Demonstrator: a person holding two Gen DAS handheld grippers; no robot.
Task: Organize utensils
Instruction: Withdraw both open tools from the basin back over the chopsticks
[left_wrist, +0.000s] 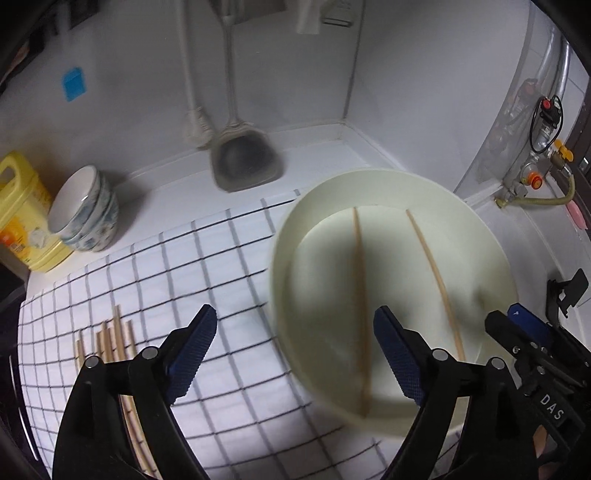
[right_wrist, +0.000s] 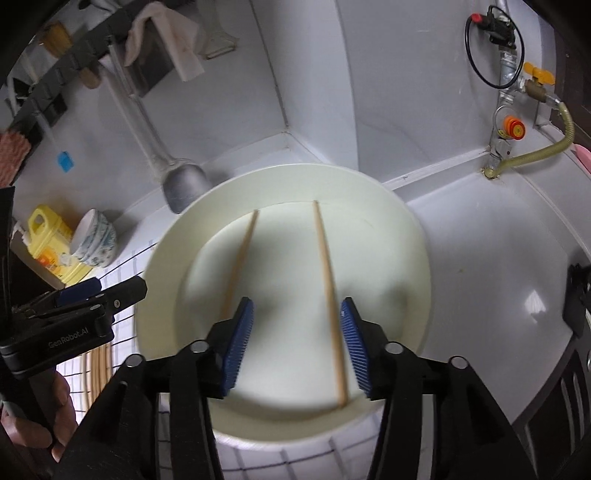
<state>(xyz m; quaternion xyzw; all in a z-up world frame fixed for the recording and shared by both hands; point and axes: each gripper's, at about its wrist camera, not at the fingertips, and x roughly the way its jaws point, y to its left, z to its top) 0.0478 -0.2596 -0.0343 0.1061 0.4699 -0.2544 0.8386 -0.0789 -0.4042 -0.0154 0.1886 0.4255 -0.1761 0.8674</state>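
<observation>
Left gripper (left_wrist: 295, 354): jaws spread wide, holding nothing; right pad over the plate's near rim, left pad over the cloth.
Right gripper (right_wrist: 297, 345): jaws partly open, nothing clamped; right chopstick passing between the pads, close to the right pad, contact unclear.
Chopsticks on plate: two thin pale wooden sticks, left one (right_wrist: 240, 262) and right one (right_wrist: 328, 291), lying apart, running from near rim toward far rim, closer together at the far end.
Plate (right_wrist: 413, 236): round, cream, shallow, directly below both grippers, sitting partly on the cloth.
Loose chopsticks (left_wrist: 110, 336): bundle of matching sticks on the cloth, left of the plate, partly hidden behind the left gripper.
Cloth (left_wrist: 192, 258): white with dark grid lines.
Bowls (left_wrist: 86, 208): small patterned stack, tilted, far left.
Jug (left_wrist: 22, 210): yellow, beside the bowls.
Spatula (left_wrist: 245, 158): hanging on the wall behind.
</observation>
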